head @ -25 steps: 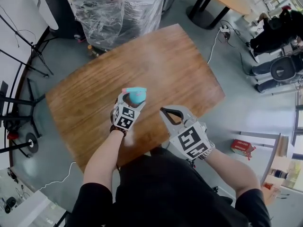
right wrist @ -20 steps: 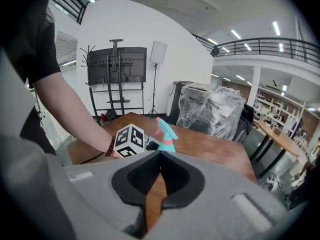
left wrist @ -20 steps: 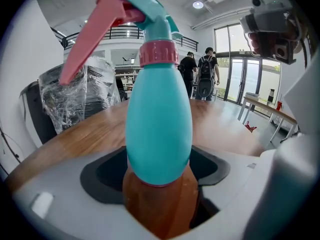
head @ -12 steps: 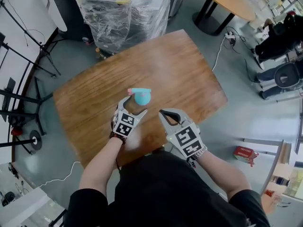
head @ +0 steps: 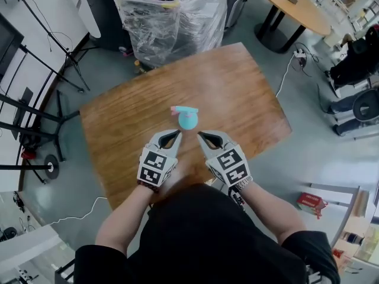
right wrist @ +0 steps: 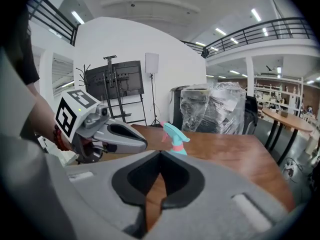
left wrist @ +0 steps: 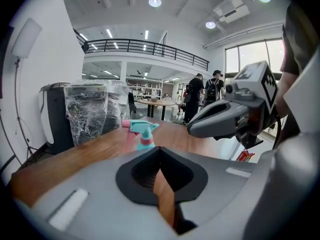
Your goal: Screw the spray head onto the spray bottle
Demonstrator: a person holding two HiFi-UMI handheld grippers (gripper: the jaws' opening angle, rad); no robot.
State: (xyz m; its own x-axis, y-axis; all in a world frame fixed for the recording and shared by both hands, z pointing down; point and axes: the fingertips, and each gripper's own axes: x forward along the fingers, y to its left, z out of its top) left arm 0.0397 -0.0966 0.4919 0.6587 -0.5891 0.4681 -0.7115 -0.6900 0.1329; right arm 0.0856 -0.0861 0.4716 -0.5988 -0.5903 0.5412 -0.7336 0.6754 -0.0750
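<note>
From the head view, the teal spray bottle (head: 188,118) with its pink-nosed spray head stands upright near the middle of the wooden counter (head: 118,129), free of both tools. The left tool (head: 176,133) and the right tool (head: 200,135) sit side by side just short of the bottle, noses angled toward each other, each pressed together. A plastic-wrapped stack (head: 172,16) stands on the floor beyond the counter's far edge. In the left gripper view, the left tool (left wrist: 159,151) has its jaws meeting at the tips with nothing pinched, only counter wood showing through the gap behind them; the spray bottle (left wrist: 145,136) stands ahead and slightly left, and the right tool (left wrist: 225,119) hangs at the right. In the right gripper view, the right tool (right wrist: 160,156) is likewise pressed together on nothing; the spray bottle (right wrist: 175,139) stands just past its tips, and the left tool (right wrist: 115,136) points in from the left.
</note>
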